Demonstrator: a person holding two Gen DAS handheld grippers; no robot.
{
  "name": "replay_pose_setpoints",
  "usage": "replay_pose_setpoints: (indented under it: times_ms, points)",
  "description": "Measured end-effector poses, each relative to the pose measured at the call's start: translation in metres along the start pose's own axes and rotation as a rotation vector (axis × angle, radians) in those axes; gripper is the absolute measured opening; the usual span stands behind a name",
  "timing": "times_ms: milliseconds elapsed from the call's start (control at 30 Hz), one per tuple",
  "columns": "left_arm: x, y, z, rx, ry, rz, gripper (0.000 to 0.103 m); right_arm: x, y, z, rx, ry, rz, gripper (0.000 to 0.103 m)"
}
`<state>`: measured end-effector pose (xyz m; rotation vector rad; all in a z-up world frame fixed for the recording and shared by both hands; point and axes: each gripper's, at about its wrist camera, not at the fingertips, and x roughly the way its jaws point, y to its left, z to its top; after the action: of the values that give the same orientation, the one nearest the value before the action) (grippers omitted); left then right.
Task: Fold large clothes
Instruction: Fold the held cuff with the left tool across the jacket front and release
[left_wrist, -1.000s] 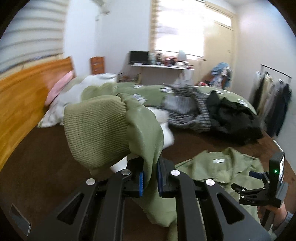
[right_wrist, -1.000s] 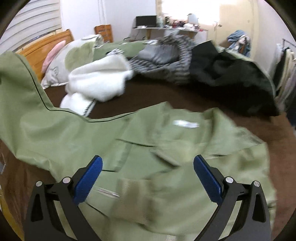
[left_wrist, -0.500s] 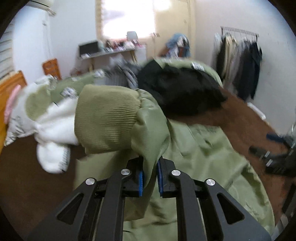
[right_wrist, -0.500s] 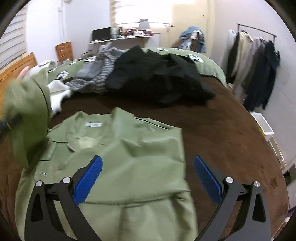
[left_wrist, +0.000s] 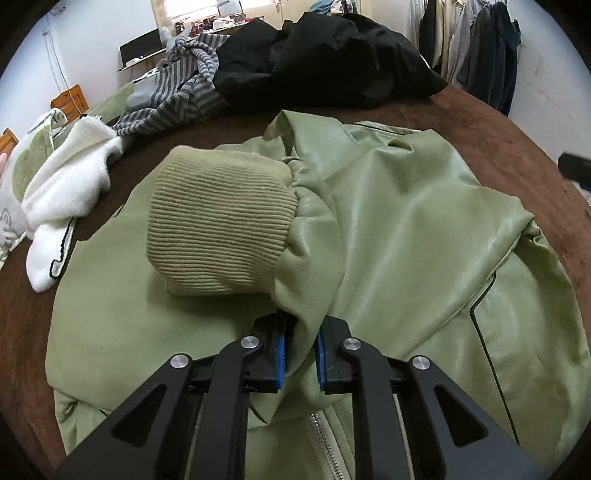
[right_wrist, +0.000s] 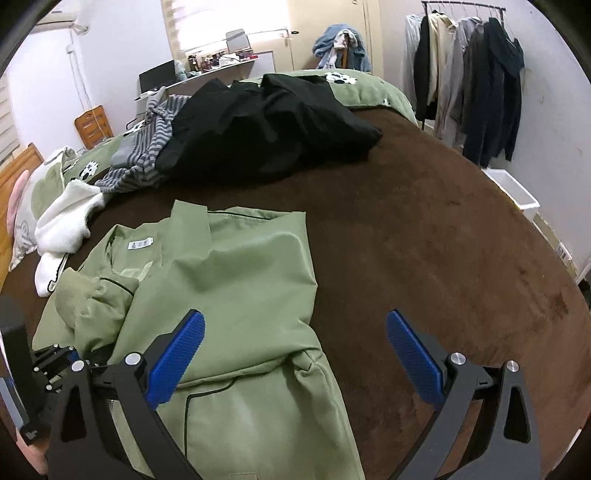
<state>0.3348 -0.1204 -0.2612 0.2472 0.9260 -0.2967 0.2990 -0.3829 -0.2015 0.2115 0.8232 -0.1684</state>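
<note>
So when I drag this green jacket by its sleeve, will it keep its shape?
Probably not: the green jacket drapes in soft folds, so it's floppy. Its sheen suggests slipperiness; the sleeve may slide.

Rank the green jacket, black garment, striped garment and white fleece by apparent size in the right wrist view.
1. Green jacket, though it lies nearest the camera, which inflates it.
2. Black garment.
3. Striped garment and white fleece look about alike; the striped one is partly hidden under the black garment, so no ranking between them.
</note>
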Motion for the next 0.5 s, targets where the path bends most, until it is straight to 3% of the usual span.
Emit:
replay_pose_setpoints:
  times_ms: [167, 233, 267, 300, 400, 500]
  points:
    - [-0.004, 0.000, 0.009, 0.003, -0.003, -0.005, 0.022, -0.002, 0.001, 0.002, 0.016, 0.014, 0.000, 0.097]
    - [-0.009, -0.001, 0.012, 0.017, -0.011, -0.006, 0.045, -0.005, 0.003, 0.005, 0.015, 0.009, 0.001, 0.097]
    - [-0.012, 0.000, 0.014, 0.018, -0.019, -0.003, 0.065, -0.008, 0.005, 0.006, 0.015, 0.004, 0.004, 0.097]
    - [-0.020, 0.000, 0.015, 0.021, -0.049, 0.004, 0.072, -0.010, 0.006, 0.008, 0.013, 0.002, 0.006, 0.097]
    - [-0.038, 0.003, 0.022, 0.030, -0.086, -0.013, 0.073, -0.016, 0.015, 0.014, -0.005, -0.001, 0.008, 0.097]
    - [-0.055, 0.011, 0.029, 0.025, -0.113, -0.014, 0.082, -0.023, 0.027, 0.021, -0.026, -0.006, 0.020, 0.097]
